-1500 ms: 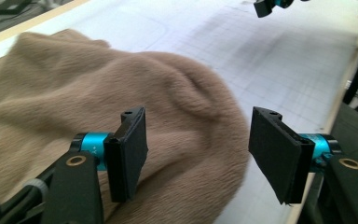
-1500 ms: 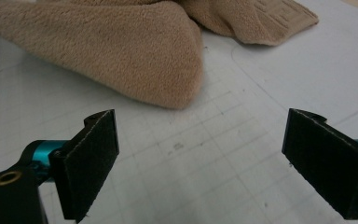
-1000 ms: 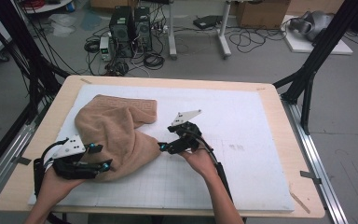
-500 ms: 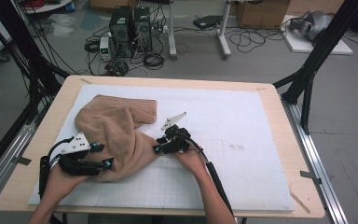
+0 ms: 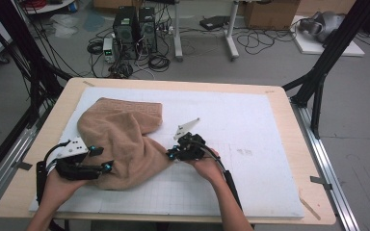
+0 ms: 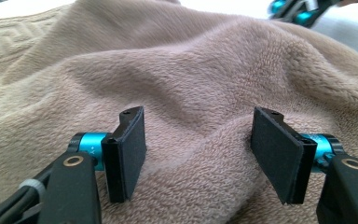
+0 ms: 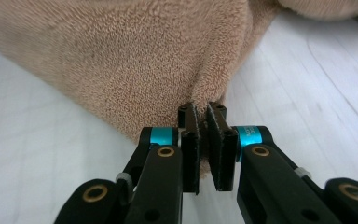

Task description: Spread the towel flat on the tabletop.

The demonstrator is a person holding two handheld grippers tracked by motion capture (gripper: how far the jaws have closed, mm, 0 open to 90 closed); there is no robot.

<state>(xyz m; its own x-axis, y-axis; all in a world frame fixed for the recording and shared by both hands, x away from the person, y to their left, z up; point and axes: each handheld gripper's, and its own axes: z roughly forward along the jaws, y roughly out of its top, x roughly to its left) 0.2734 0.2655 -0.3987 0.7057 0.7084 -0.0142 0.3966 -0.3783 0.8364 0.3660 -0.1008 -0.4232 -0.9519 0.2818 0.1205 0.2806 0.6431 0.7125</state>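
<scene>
On white mat point(image 5: 250, 130), tan fleecy towel point(image 5: 120, 139), rumpled

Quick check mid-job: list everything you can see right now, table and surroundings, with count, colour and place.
towel: one, tan, rumpled on the left half of the mat
mat: one, white with a faint grid, covering the table top
table: one, light wood, mat on top
computer towers: two, black, on the floor behind the table
cables: many, black, loose on the floor
cardboard box: one, brown, far floor
left gripper: one, black and teal, jaws apart over a towel fold
right gripper: one, black and teal, jaws just closed, pinching the towel's right edge
hands: two, holding the grippers
</scene>
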